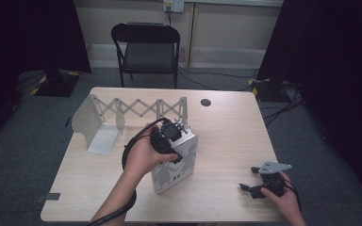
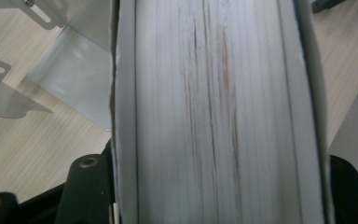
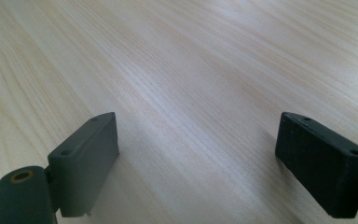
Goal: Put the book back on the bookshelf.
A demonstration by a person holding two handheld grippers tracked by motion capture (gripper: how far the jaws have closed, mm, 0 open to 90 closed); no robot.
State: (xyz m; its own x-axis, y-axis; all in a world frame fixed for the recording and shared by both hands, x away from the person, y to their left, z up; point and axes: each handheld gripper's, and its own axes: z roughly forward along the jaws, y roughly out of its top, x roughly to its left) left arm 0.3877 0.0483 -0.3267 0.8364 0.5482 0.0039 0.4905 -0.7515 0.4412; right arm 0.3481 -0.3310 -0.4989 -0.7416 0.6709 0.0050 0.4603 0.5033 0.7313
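From the high view, my left tongs (image 1: 179,129) sat on top of a thick white book (image 1: 176,165) that stood upright near the middle of the pale wooden worktop (image 1: 226,136). My left hand (image 1: 143,155) wrapped the body of those tongs, their cable looping back along my forearm. Behind the book, toward the far left of the worktop, stood a white expanding book rack (image 1: 122,113) with a scissor lattice and flat end plates. My right tongs (image 1: 250,181) lay low near the front right corner, well apart from the book, held in my right hand (image 1: 285,197), the grey plate on top.

In the left gripper view, the book's page edges (image 2: 214,112) ran between my two black jaws, the covers close against each jaw. I could not tell whether the pads pressed on the covers. Part of the rack's plate (image 2: 70,79) lay beside the book.

In the right gripper view, my right tongs (image 3: 198,163) stood wide, with bare worktop (image 3: 191,70) between the jaws.
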